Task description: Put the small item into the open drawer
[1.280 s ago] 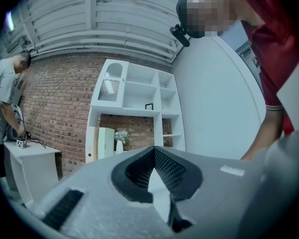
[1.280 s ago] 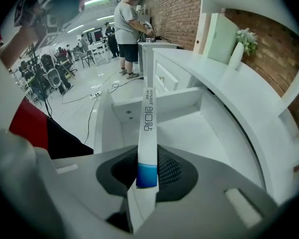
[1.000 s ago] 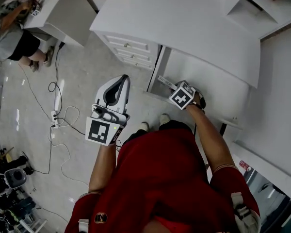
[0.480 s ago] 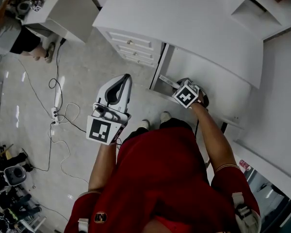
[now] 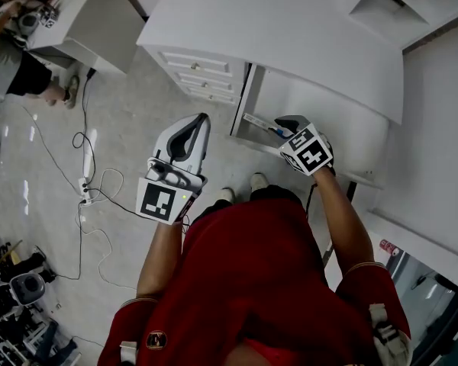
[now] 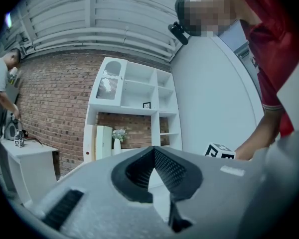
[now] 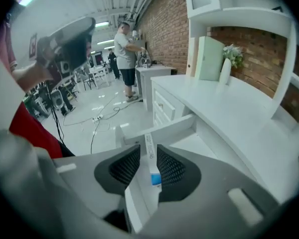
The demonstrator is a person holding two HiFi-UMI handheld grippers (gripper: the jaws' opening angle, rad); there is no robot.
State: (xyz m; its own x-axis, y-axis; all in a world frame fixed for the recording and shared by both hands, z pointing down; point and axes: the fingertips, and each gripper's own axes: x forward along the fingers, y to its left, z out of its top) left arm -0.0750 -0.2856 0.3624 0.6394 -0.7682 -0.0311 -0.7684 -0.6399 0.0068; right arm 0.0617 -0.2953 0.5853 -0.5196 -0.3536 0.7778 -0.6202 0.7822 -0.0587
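right hand-held gripper (image 5: 289, 121) rose from the drawer (image 7: 174, 126), its open jaws just closing slightly.

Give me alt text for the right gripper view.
The right gripper, jaws apart though just narrowed, looks down on a white box with a blue end lying loose in the open drawer. A white desk stretches right.

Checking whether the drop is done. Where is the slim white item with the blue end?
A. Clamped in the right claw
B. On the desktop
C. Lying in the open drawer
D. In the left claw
C: the slim white item lies in the open drawer. It shows through the gap of the right claw but lies below it, and the pads do not touch it. The jaws stand apart, having just been closing slightly.
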